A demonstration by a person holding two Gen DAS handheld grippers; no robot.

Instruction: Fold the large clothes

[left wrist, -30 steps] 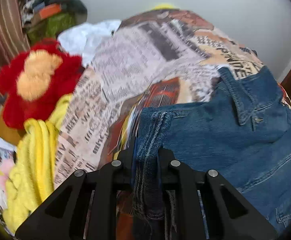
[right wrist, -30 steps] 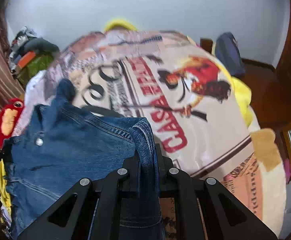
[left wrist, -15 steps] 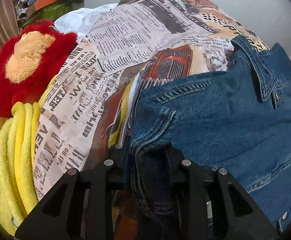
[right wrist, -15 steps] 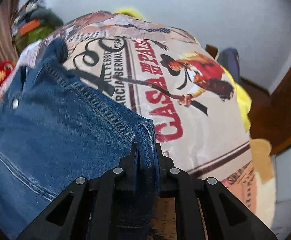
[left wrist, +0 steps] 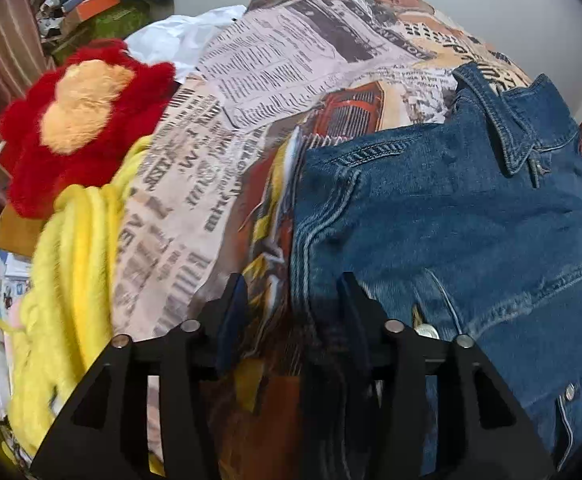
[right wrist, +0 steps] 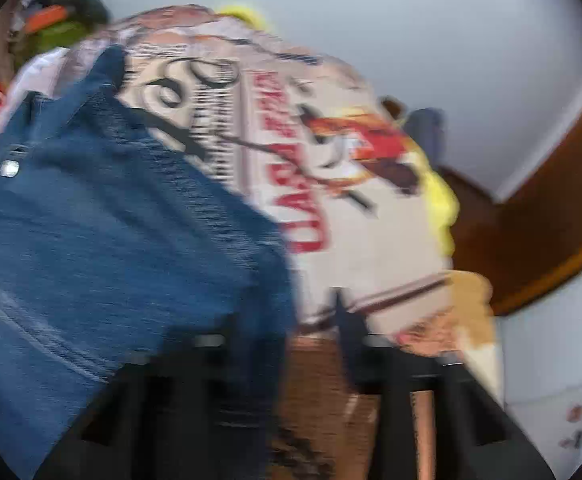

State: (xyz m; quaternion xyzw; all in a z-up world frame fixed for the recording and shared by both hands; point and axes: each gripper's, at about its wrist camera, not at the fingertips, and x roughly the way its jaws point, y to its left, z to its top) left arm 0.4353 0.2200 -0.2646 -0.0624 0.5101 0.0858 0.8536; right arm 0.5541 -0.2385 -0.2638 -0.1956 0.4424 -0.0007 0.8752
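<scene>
A blue denim jacket (left wrist: 451, 220) lies on the printed bed cover (left wrist: 291, 60), collar toward the far side. My left gripper (left wrist: 291, 308) is low over the jacket's left edge. Its jaws are opening; the denim edge lies between them beside the right finger (left wrist: 351, 304), and the left finger (left wrist: 233, 308) stands clear of it. The right wrist view is blurred by motion. There the denim jacket (right wrist: 111, 220) fills the left half, and my right gripper (right wrist: 287, 320) is opening with the jacket's right corner loose between its jaws.
A red plush toy (left wrist: 83, 120), a yellow blanket (left wrist: 63, 260) and white cloth (left wrist: 179, 40) crowd the bed's left side. Cluttered things (left wrist: 103, 4) are stacked at the back left. Brown wooden furniture (right wrist: 551, 220) stands right of the printed bed cover (right wrist: 371, 220).
Both grippers were shut on folds of denim; now their jaws have spread and the denim rests on the bed. Both have come down closer to the cover, and the right view has rolled.
</scene>
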